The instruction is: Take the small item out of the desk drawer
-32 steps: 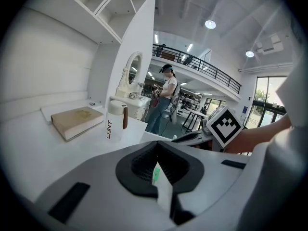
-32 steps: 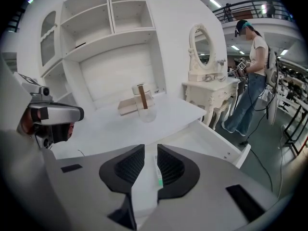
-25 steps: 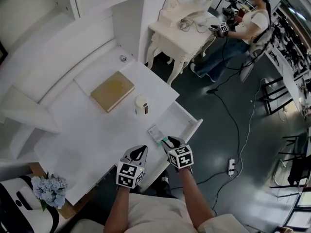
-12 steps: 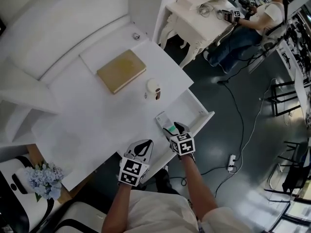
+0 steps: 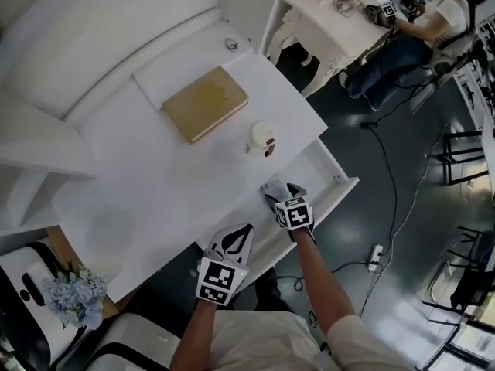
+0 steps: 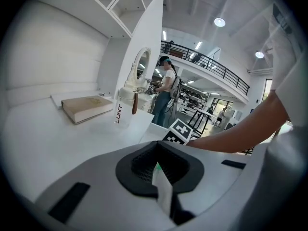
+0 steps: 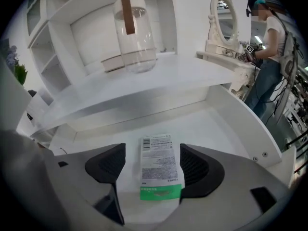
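Observation:
The white desk (image 5: pixel 155 168) has its drawer (image 5: pixel 339 178) pulled open at the right. A small flat packet (image 7: pixel 161 170), white label with a green band, lies on the drawer floor. My right gripper (image 7: pixel 153 165) reaches down into the drawer; its jaws have just been opening and now stand open on either side of the packet, the left pad clear of it. In the head view this gripper (image 5: pixel 282 194) is just behind the packet (image 5: pixel 272 184). My left gripper (image 5: pixel 236 238) hovers at the desk's front edge; its jaws (image 6: pixel 159 165) are shut on a thin white slip (image 6: pixel 162 189) with a green tip.
On the desk lie a tan book (image 5: pixel 205 103) and a clear jar (image 5: pixel 263 137) with a brown strap. The jar (image 7: pixel 134 32) stands above the drawer's back. Blue flowers (image 5: pixel 73 296) stand at lower left. A person (image 5: pixel 410 29) works at a vanity table (image 5: pixel 332 14); a cable and power strip (image 5: pixel 377 255) lie on the floor.
My right gripper has gone down into the drawer and its jaws have spread around the packet. The left gripper has stayed near the desk's front edge.

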A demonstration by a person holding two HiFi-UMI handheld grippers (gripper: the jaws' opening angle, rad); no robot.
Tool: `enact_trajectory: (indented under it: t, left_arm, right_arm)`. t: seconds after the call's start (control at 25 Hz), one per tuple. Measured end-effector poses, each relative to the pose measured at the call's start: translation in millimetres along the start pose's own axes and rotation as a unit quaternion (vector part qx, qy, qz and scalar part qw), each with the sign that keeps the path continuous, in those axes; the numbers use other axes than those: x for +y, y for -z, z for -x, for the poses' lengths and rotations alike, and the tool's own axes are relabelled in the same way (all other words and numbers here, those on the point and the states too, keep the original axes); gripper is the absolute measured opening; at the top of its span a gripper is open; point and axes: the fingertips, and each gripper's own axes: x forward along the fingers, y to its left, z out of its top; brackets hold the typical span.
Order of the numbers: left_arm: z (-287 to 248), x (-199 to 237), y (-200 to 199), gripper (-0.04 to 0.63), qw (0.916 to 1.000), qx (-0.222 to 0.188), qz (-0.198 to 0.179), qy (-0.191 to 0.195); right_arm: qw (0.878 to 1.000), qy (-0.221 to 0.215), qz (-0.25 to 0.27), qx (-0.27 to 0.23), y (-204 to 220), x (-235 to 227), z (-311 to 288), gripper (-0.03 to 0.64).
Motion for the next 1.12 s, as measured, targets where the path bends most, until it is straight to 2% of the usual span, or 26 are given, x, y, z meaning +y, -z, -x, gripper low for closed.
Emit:
enact_trajectory:
  t: [0.28, 0.48, 0.64, 1.0, 1.12]
  left_arm:
    - [3, 5, 5, 0.017, 1.0000, 0.005, 0.003, -0.002]
    - [7, 12, 14, 0.017, 0.9998, 0.012, 0.010, -0.008]
    - [9, 13, 24, 0.017, 0.9996, 0.024, 0.011, -0.011]
    - [16, 0, 29, 0.017, 0.9995, 0.029, 0.004, -0.011]
    - [15, -10, 31, 0.017, 0.9994, 0.031, -0.009, -0.009]
  right_arm:
    - [0.999, 0.007, 0.007, 0.053, 15, -9, -32, 0.370]
    - [0.997, 0.004, 0.022, 0.073, 22, -7, -43, 0.370]
    - [0.996, 0.020, 0.024, 0.086, 28, -11, -48, 0.369]
    - [0.997, 0.024, 0.002, 0.072, 27, -13, -41, 0.360]
    - [0.998, 0.024, -0.004, 0.062, 25, -15, -36, 0.360]
